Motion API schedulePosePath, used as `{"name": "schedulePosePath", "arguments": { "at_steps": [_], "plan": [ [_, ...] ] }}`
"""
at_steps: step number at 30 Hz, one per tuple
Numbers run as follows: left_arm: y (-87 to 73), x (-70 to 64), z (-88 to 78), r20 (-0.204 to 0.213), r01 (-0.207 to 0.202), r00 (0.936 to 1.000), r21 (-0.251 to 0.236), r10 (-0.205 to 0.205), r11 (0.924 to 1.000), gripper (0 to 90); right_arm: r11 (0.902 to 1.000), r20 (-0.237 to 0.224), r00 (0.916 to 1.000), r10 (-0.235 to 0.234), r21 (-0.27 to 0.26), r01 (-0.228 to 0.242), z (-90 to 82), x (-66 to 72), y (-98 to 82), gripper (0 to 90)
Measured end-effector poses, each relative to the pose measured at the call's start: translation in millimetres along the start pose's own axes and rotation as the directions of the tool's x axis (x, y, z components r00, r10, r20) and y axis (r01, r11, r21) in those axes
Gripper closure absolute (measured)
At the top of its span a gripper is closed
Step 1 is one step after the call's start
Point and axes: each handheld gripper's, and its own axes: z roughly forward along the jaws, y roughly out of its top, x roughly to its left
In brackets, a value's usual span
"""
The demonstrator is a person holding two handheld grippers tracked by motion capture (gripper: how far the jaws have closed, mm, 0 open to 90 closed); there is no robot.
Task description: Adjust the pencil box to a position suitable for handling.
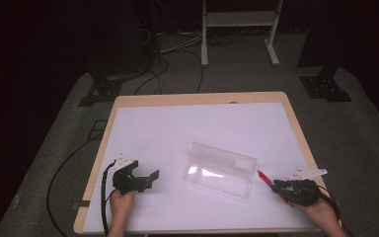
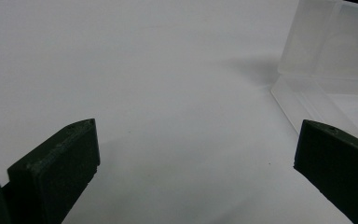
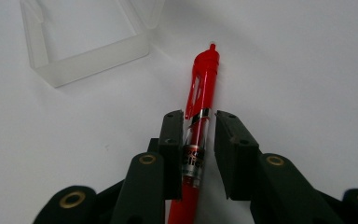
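The right hand-held gripper sits low over the worktop, just right of the clear plastic box. Between its two black jaws lies a red pen, flat on the white surface. The left jaw seems to touch the barrel; the right jaw has a small gap, so the jaws are close around the pen but not pinching it yet. The pen's clip end points toward the box corner and stops near it, w/o touching. The box stands open, lid raised at the far side. The left hand-held gripper rests left of the box, well apart, jaws spread wide w/ nothing between.
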Motion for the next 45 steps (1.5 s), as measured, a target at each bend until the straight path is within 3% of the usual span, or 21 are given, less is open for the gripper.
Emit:
{"name": "schedulePosePath", "arguments": {
  "at_steps": [23,32,45],
  "plan": [
    [0.0,0.1,0.1,-0.001,0.001,1.0000,-0.001,-0.001,1.0000,0.0,1.0000,0.010,0.9999,0.002,-0.008,-0.001,-4.0,2.6,1.2,79.1],
    [0.0,-0.1,0.1,-0.001,0.001,1.0000,0.000,-0.001,1.0000,0.0,0.9992,-0.003,0.9999,0.013,-0.038,-0.013,-22.4,2.2,2.0,79.2],
    [-0.1,-0.6,0.3,-0.001,0.000,1.0000,0.000,0.000,1.0000,0.0,0.9960,-0.018,0.9995,-0.026,-0.086,0.024,-57.3,19.5,9.1,79.2]
  ]
}}
